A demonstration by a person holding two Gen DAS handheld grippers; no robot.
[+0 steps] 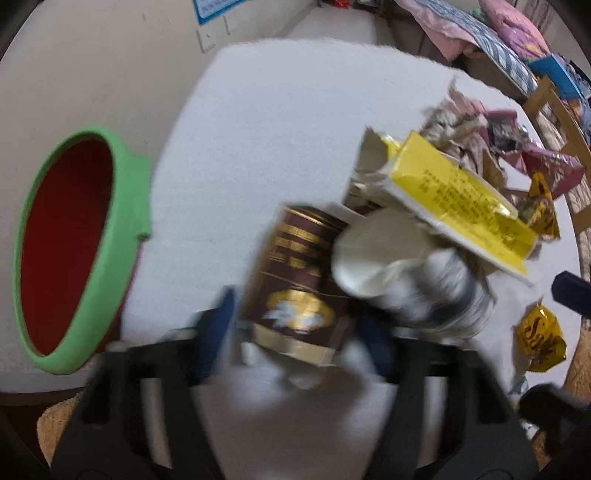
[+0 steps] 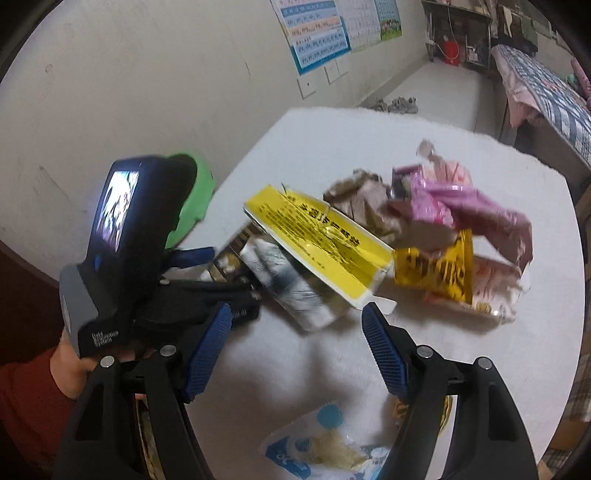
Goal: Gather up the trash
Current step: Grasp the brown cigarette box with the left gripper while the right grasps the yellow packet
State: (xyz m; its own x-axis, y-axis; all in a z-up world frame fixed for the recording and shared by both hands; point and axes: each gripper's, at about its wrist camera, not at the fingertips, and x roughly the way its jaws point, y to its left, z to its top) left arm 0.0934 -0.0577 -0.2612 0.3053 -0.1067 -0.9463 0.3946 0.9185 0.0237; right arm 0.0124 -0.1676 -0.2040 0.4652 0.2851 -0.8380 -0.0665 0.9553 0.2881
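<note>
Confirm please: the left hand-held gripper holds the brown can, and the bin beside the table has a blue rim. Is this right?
Not quite. The left hand-held gripper does hold the brown can, but the bin beside the table has a green rim with a red inside, not a blue rim. The left wrist view shows this.

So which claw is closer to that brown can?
Left. The left claw is closed around the brown can; the right claw hangs open, apart from it.

Home bedroom, quilted bed (image 2: 546, 81), wall posters (image 2: 332, 26), shoes (image 2: 397, 104) on floor
</note>
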